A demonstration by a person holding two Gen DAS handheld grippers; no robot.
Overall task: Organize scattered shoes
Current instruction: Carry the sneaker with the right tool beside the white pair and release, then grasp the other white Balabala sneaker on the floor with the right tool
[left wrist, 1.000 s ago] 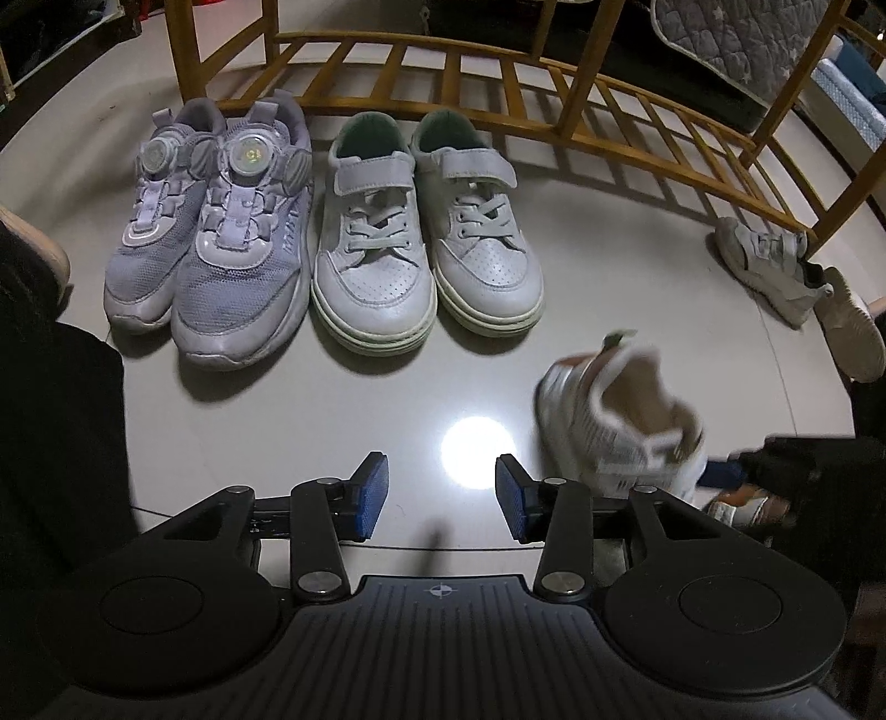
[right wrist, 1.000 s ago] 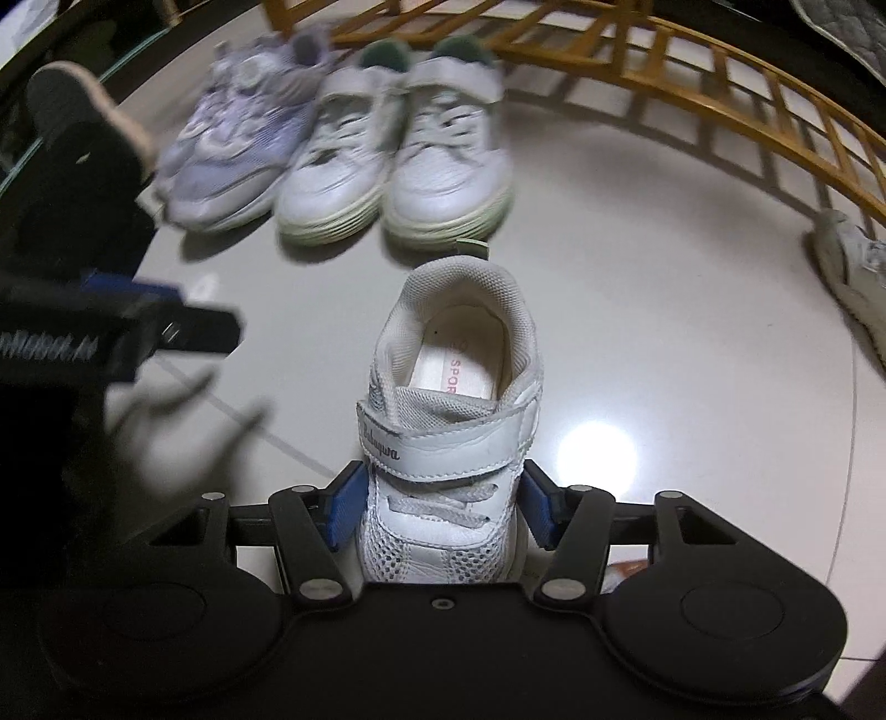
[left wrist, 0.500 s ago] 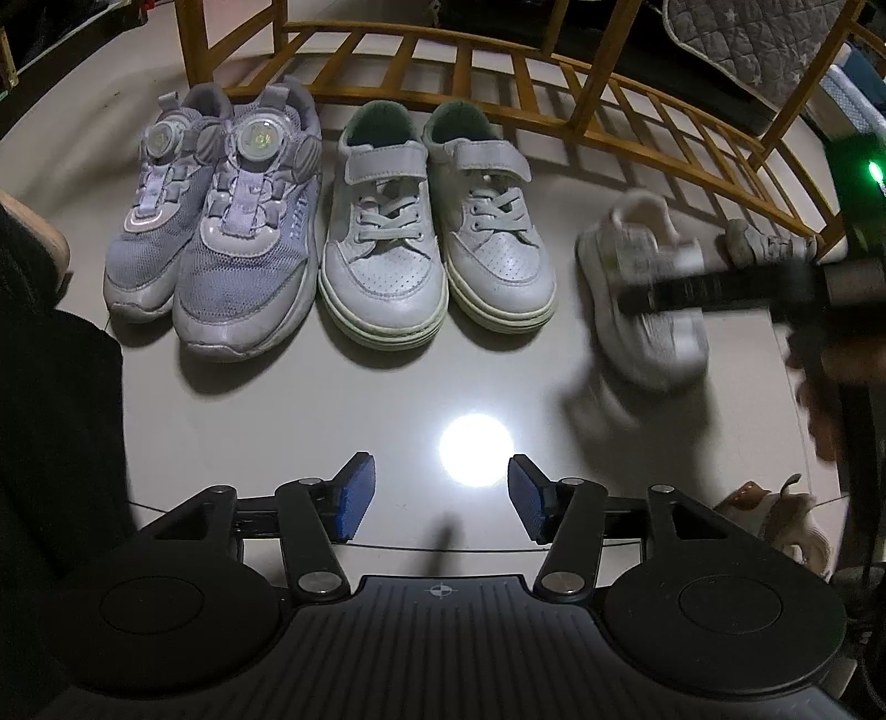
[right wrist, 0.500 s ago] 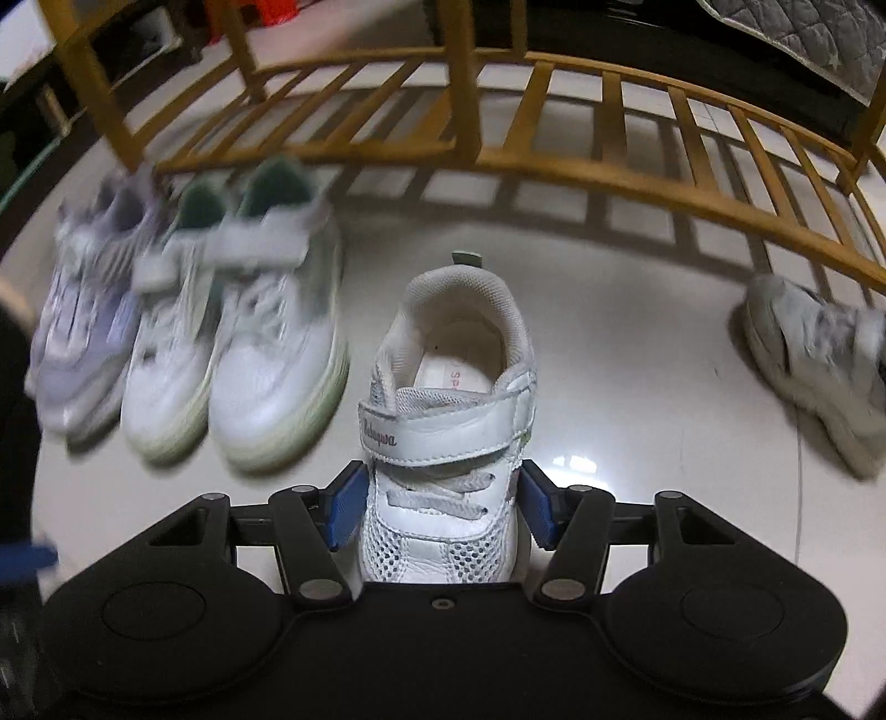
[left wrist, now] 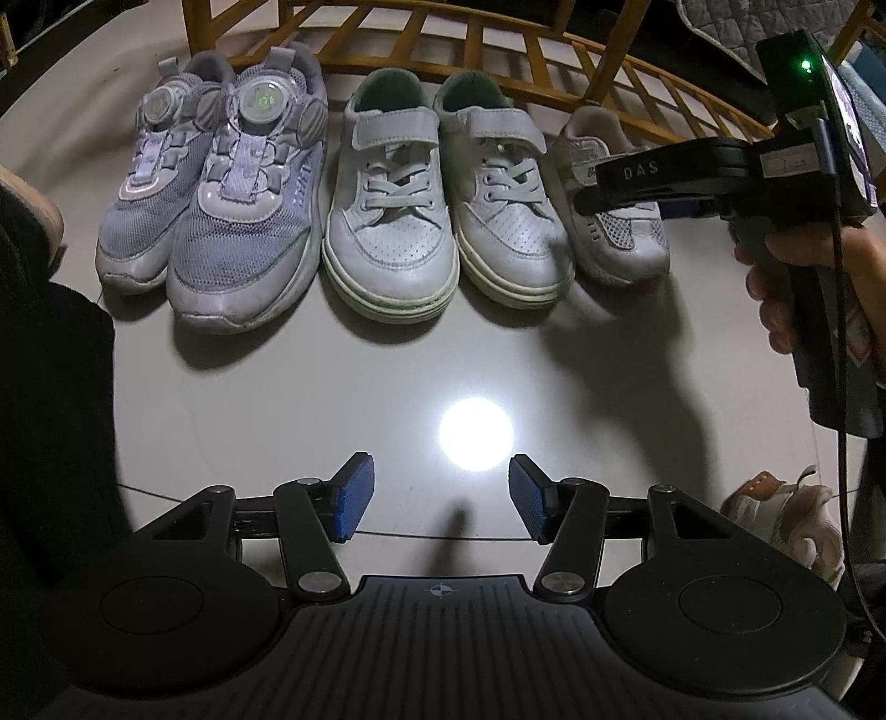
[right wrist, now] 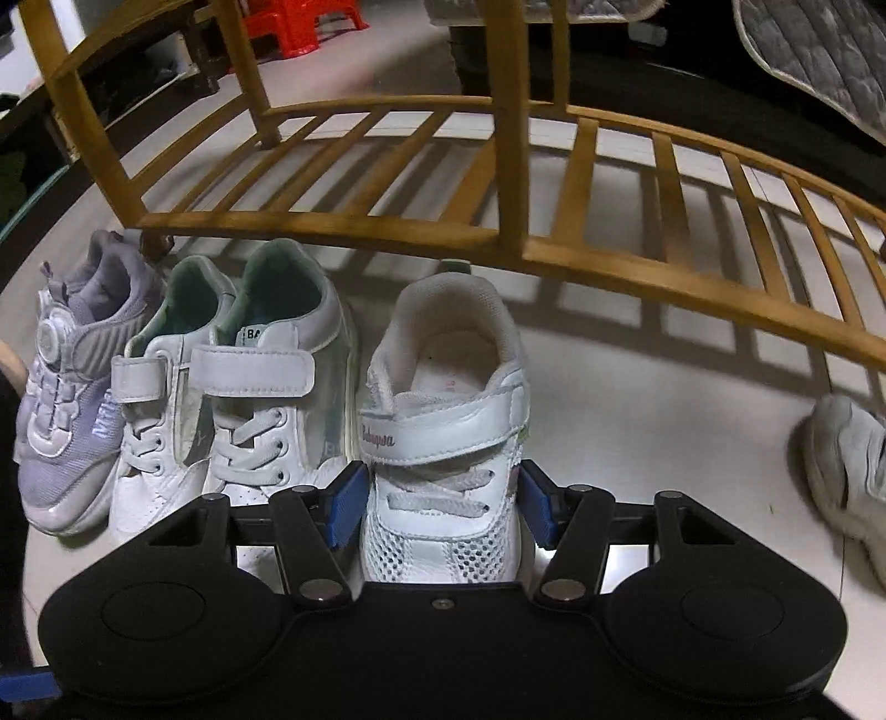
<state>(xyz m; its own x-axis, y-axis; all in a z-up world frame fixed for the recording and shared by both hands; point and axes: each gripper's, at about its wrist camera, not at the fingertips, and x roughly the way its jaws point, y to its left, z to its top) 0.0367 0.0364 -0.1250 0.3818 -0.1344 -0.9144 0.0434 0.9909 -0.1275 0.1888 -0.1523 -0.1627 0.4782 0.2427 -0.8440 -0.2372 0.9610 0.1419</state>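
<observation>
glossy pale tiled floor (left wrist: 387,387), slatted wooden rack (right wrist: 609,266) behind shoe row. right gripper (right wrist: 443,501) jaws clamp small white mesh velcro sneaker (right wrist: 443,443) beside white lace-up pair (left wrist: 443,210). left gripper (left wrist: 441,498) jaws apart, empty. only right view shows red plastic stool (right wrist: 299,27).

Sneaker pair (left wrist: 213,194) left, strap pair (left wrist: 443,205) middle, mesh shoe (right wrist: 443,443) right; rack (right wrist: 443,183) behind.

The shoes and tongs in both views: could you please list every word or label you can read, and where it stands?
"DAS": side of the right tongs.
"Babaqwa", roughly; cursive, uncertain: strap of the small white shoe held in the right tongs.
"BA", cut off: tongue label of the white strap shoe.
Lettering on the lilac shoe: too blurred.
</observation>
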